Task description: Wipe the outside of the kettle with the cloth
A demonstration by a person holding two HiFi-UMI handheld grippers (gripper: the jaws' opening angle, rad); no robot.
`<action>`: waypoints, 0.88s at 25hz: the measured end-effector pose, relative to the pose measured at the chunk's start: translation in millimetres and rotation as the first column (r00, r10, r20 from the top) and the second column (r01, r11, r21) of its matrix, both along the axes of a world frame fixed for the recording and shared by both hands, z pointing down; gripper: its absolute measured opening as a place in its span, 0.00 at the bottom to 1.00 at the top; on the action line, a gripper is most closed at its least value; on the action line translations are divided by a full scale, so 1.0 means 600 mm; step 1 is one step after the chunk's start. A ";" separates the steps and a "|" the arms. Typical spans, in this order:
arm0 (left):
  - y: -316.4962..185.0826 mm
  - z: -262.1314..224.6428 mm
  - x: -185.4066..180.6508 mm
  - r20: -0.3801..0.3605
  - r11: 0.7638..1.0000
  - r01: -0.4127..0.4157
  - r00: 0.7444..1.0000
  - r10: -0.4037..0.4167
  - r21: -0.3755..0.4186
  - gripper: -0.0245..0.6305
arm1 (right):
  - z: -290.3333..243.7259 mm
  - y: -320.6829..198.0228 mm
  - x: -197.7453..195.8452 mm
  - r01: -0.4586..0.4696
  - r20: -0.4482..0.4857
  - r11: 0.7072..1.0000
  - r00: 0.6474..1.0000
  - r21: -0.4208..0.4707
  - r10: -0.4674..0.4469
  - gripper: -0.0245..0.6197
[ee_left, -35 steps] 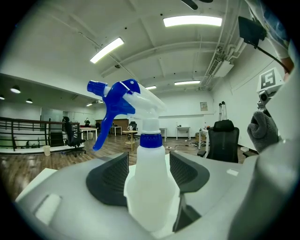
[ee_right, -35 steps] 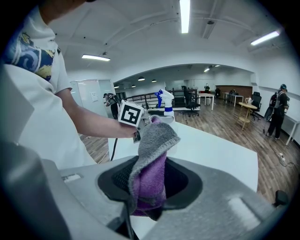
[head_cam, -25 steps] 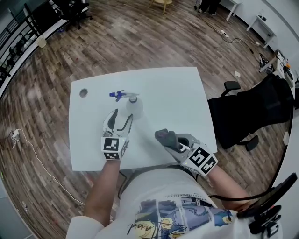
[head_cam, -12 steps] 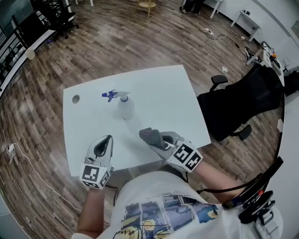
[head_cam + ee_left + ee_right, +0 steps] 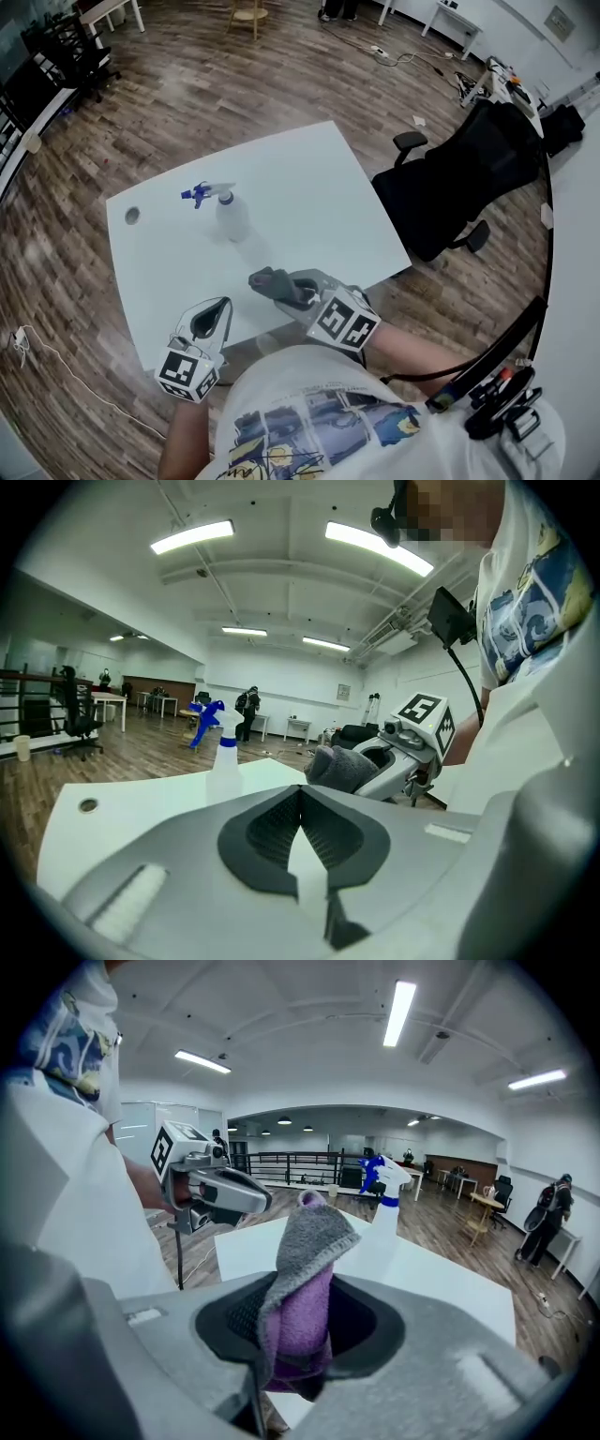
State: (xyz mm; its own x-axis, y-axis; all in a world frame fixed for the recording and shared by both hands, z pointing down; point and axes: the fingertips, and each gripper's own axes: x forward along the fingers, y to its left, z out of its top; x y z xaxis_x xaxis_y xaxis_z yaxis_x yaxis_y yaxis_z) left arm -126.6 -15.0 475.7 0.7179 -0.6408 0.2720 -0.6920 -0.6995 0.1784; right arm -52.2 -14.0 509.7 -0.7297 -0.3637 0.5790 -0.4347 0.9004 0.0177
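Observation:
No kettle shows in any view. A grey and purple cloth (image 5: 269, 281) (image 5: 302, 1269) sticks up bunched from my right gripper (image 5: 286, 287) (image 5: 298, 1335), which is shut on it above the front part of the white table (image 5: 309, 197). My left gripper (image 5: 217, 307) (image 5: 300, 797) hangs at the table's front left edge, its jaws shut with nothing between them. In the left gripper view the right gripper (image 5: 403, 747) and the cloth (image 5: 339, 766) sit just ahead to the right. The left gripper (image 5: 220, 1194) shows at the left of the right gripper view.
A clear spray bottle with a blue head (image 5: 223, 208) (image 5: 221, 752) (image 5: 384, 1194) stands mid-table, left of centre. A round cable hole (image 5: 131, 215) is at the table's far left. A black office chair (image 5: 441, 187) stands right of the table. Wooden floor lies all round.
My left gripper, open beside the spray bottle a second ago, has shut and drawn back to the table's front edge. The right gripper with the cloth has shifted left.

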 end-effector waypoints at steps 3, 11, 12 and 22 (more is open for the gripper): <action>0.009 0.000 -0.001 0.006 0.999 -0.033 0.999 0.033 -0.008 0.04 | 0.002 0.011 -0.013 -0.004 0.003 1.000 1.000 -0.005 0.004 0.25; 0.016 0.013 -0.010 0.012 0.998 -0.055 0.998 0.055 -0.032 0.04 | -0.004 0.026 -0.019 -0.015 -0.009 1.000 1.000 0.008 0.015 0.24; 0.014 0.013 -0.011 0.013 0.998 -0.054 0.998 0.055 -0.029 0.04 | -0.003 0.027 -0.018 -0.016 -0.016 1.000 1.000 0.012 0.016 0.24; 0.002 0.012 0.002 0.011 0.998 -0.066 0.998 0.066 -0.022 0.04 | -0.007 0.022 -0.010 -0.026 -0.028 0.999 0.999 0.018 0.027 0.24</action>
State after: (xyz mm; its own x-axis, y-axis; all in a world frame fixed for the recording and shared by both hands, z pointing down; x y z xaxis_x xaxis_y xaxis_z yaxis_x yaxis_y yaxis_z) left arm -125.1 -13.5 482.7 0.7550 -0.5861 0.2939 -0.6467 -0.7395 0.1866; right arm -58.2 -0.7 505.8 -0.7030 -0.3933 0.5926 -0.4576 0.8880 0.0465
